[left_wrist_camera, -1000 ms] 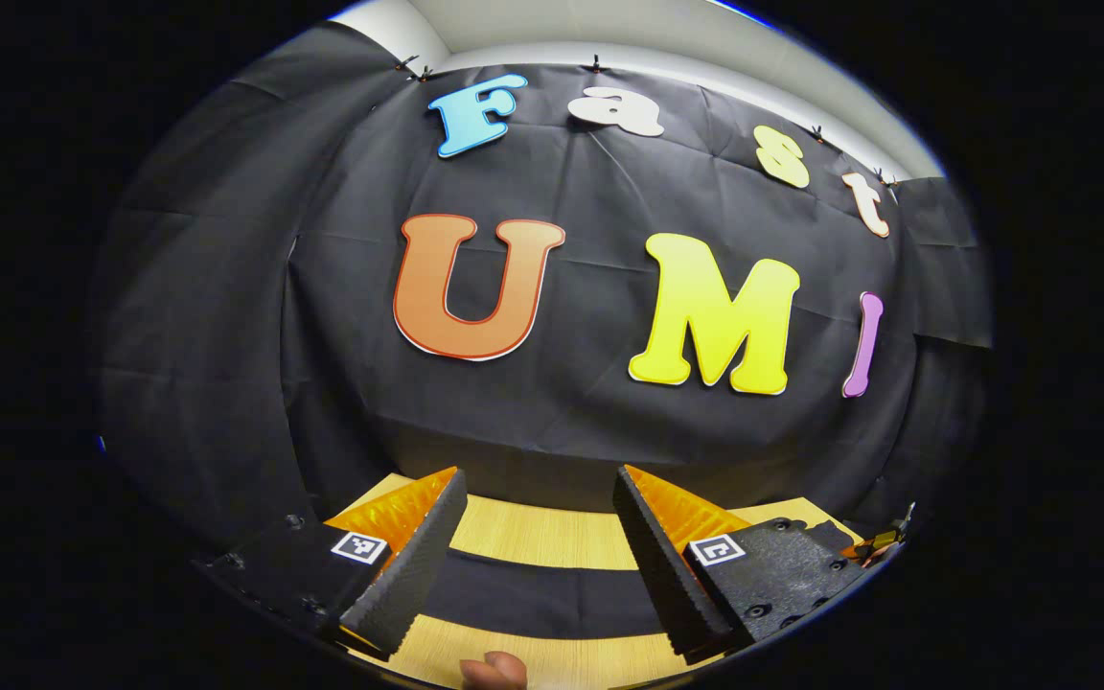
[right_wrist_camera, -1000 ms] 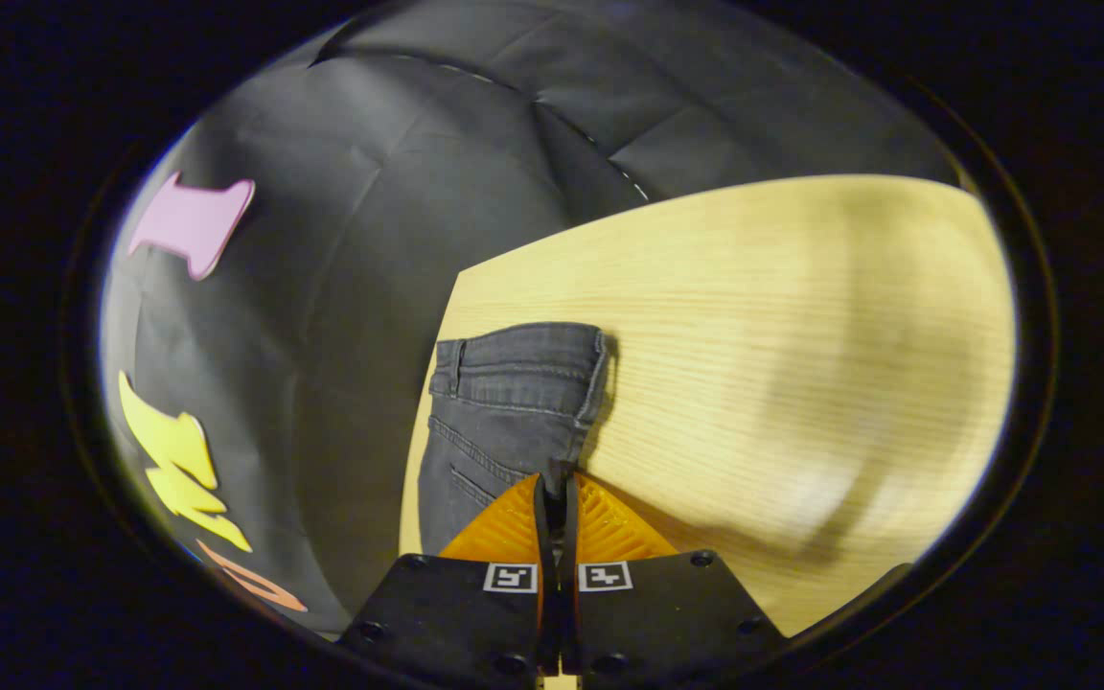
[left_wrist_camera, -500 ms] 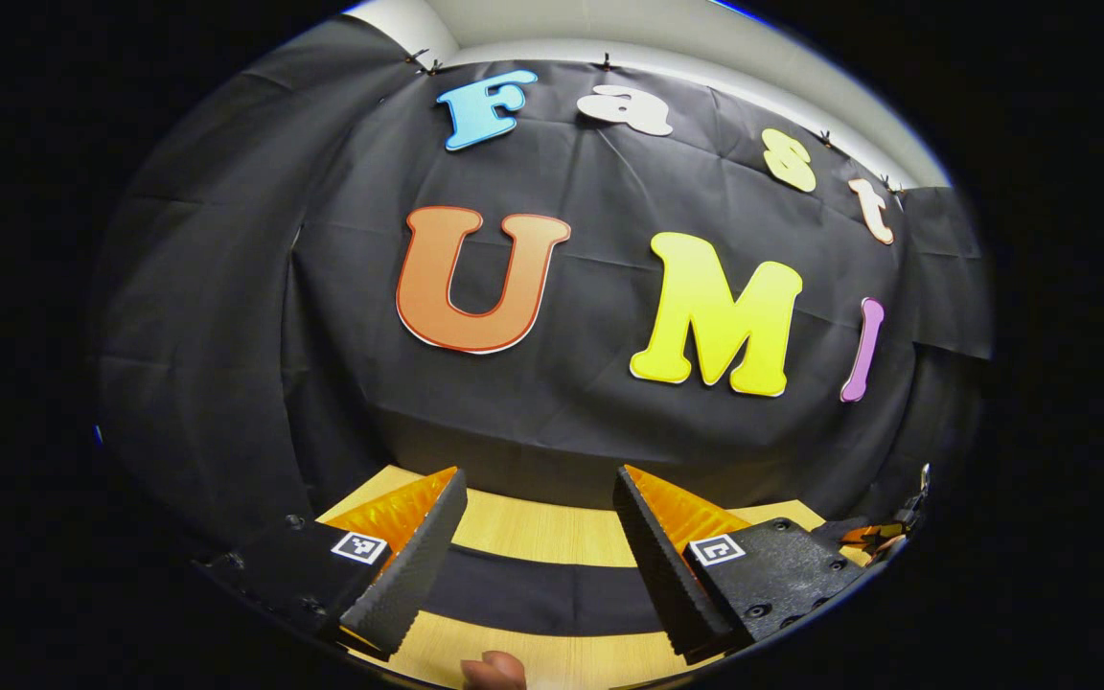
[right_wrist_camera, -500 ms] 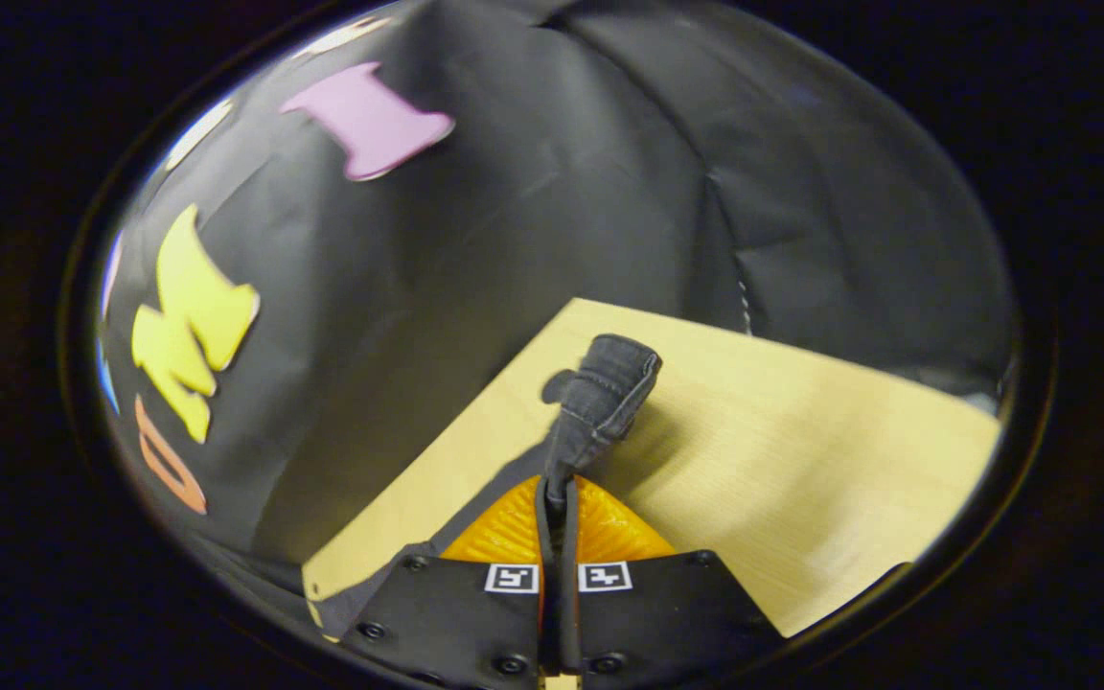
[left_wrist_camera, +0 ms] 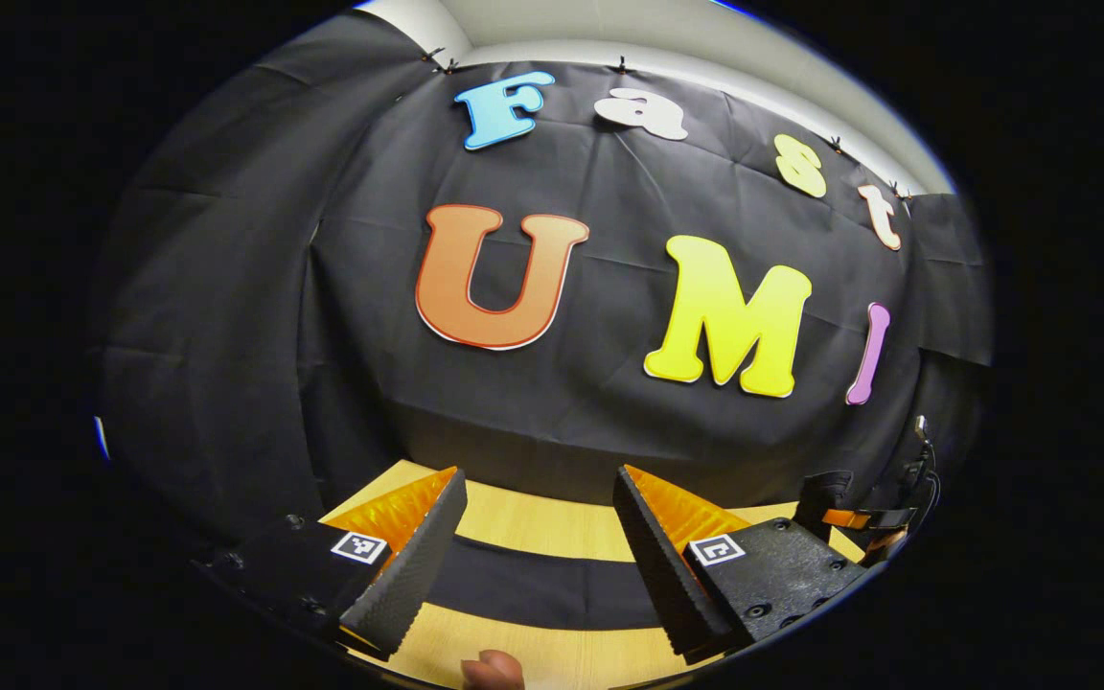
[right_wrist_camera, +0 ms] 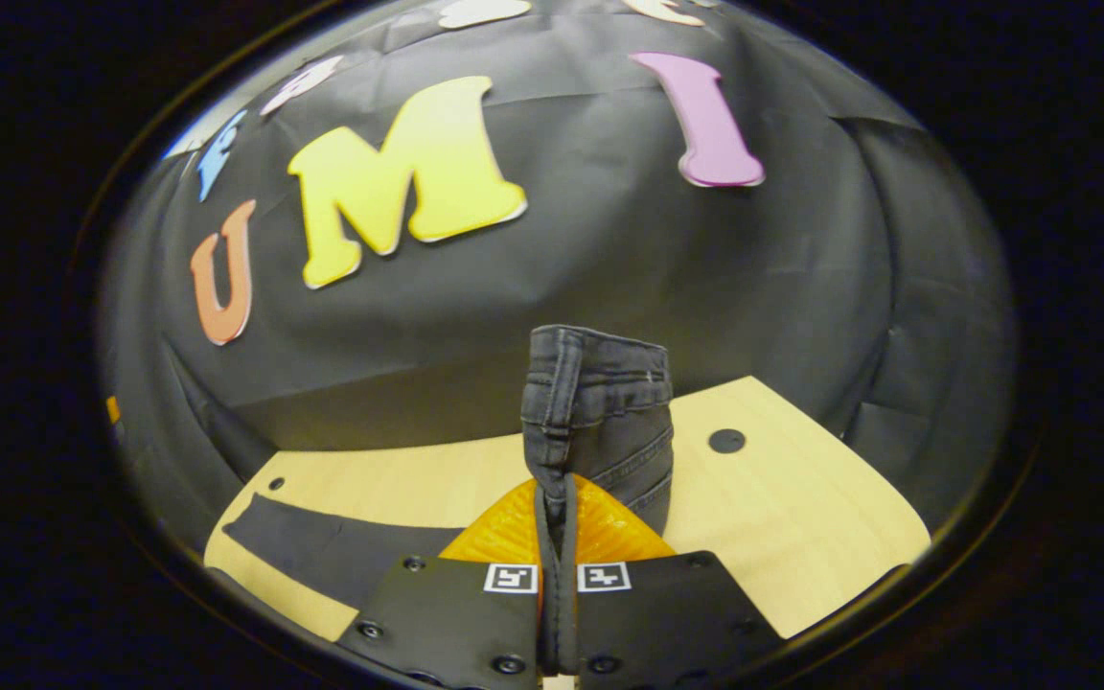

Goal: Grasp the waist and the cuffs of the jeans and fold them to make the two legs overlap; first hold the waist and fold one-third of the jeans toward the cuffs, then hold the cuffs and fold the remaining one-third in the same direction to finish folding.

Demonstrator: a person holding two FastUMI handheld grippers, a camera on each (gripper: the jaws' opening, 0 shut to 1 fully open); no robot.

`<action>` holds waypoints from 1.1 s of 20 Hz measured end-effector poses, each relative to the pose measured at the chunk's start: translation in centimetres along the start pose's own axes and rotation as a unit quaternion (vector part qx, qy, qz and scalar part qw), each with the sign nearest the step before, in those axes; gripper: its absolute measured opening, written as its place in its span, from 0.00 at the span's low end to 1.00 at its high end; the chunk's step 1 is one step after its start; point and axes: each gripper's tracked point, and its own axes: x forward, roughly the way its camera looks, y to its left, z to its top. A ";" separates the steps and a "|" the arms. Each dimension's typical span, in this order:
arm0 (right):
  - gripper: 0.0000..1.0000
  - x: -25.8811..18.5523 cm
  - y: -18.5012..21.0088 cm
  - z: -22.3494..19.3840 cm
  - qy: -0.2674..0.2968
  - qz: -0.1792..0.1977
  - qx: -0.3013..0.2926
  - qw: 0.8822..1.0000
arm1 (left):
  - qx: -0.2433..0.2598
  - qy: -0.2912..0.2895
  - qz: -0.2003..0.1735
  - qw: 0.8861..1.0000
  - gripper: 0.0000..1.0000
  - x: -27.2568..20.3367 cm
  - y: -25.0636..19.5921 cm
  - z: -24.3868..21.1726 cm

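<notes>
Right gripper view, desk (right_wrist_camera: 801, 498): pale wood, with a dark round hole (right_wrist_camera: 726, 441) near the far right corner.
Room: black cloth wall (right_wrist_camera: 562, 259) behind the desk; a white wall strip (left_wrist_camera: 705, 57) above it in the left gripper view.
Jeans (right_wrist_camera: 600, 412): waist raised above the desk, a leg (left_wrist_camera: 533, 589) flat across it.
Right claw (right_wrist_camera: 557, 503): clenched on the jeans.
Left claw (left_wrist_camera: 538, 546): spread wide, holding nothing, over the leg.
Change: half a second ago the waist hung lower and bunched; the right claw has swung toward the back wall.
</notes>
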 end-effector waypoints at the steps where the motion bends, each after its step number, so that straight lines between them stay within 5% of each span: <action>1: 0.00 0.3 1.0 -0.3 0.002 0.011 -0.013 1.000 | -0.003 0.000 0.006 1.000 0.98 -0.3 0.7 0.0; 13: 0.01 -0.8 8.0 -5.9 0.080 0.136 -0.112 0.981 | -0.014 0.005 0.063 0.998 0.98 -3.6 7.1 -0.9; 22: 0.01 -0.1 7.8 -6.5 0.120 0.127 -0.152 0.973 | -0.017 0.009 0.073 0.997 0.99 -3.7 8.2 -1.5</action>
